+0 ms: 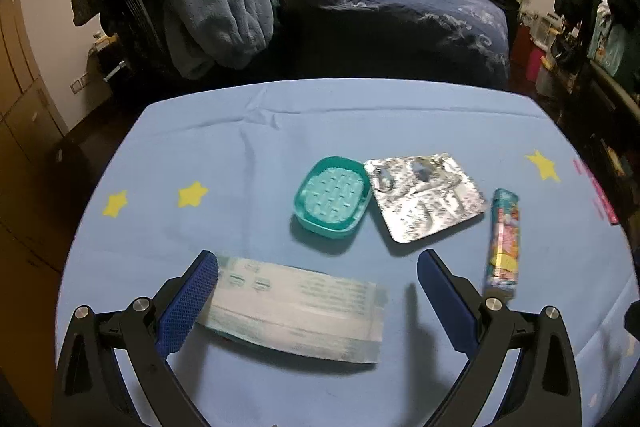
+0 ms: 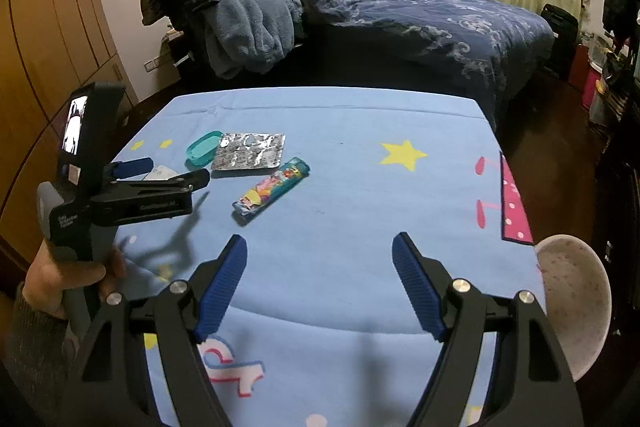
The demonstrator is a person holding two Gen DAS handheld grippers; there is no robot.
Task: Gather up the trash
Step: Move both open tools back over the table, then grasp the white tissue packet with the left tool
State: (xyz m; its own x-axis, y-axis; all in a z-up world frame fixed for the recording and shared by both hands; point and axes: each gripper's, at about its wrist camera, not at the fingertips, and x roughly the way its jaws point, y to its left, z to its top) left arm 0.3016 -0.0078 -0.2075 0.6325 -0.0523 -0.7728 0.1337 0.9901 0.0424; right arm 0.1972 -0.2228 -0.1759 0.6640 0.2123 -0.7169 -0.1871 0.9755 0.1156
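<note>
Pale paper wrapper [image 1: 296,311] lies crosswise between the wide-open left gripper [image 1: 316,267]; right gripper [image 2: 320,255], open and empty, sits farther off, wrapper at its ten o'clock.

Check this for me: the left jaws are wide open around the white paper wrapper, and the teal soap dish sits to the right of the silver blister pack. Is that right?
One thing is off. In the left wrist view the teal soap dish sits to the left of the silver blister pack, touching its edge. The left gripper does stand wide open around the white paper wrapper.

Both wrist views angled down, close over the blue-clothed table [image 1: 360,115].
</note>
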